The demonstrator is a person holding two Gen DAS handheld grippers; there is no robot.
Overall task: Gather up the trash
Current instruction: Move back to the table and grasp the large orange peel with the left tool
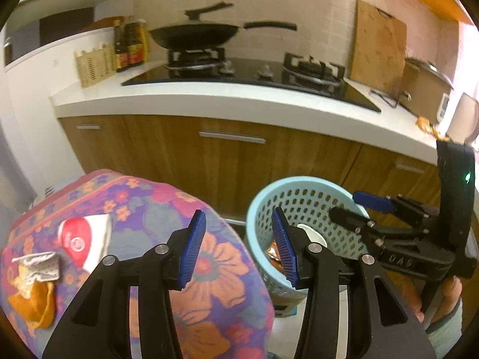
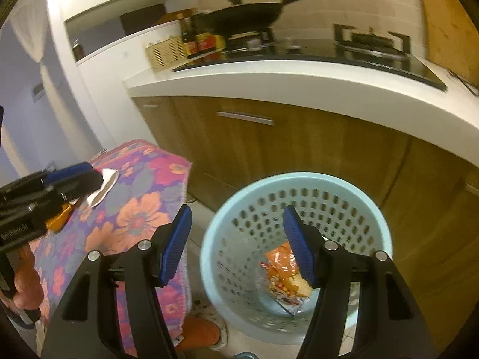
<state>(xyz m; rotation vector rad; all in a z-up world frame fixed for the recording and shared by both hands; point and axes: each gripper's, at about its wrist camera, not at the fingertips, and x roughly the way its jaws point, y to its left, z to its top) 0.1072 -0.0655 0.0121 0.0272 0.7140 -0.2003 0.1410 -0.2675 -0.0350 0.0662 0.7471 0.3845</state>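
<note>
- Trash is split between two places: an orange snack wrapper (image 2: 284, 272) lies at the bottom of the pale blue perforated basket (image 2: 371, 209) on the floor, and more waits on the flowered cloth (image 1: 215, 257) of the small counter beside it.
- On that cloth lie a red-and-white packet (image 1: 83, 239), a crumpled paper scrap (image 1: 39, 266) and an orange peel (image 1: 36, 302), grouped at its left end.
- Left tongs (image 1: 239, 248) stand open with nothing between the blue pads, over the gap between cloth and basket.
- Right tongs (image 2: 238, 245) are likewise open and empty, held above the basket's rim.
- Behind, a white kitchen worktop (image 1: 209, 98) over wooden cupboards carries a black hob with a wok (image 1: 194, 34), sauce bottles (image 1: 130, 45) and a leaning chopping board (image 1: 378, 48).
</note>
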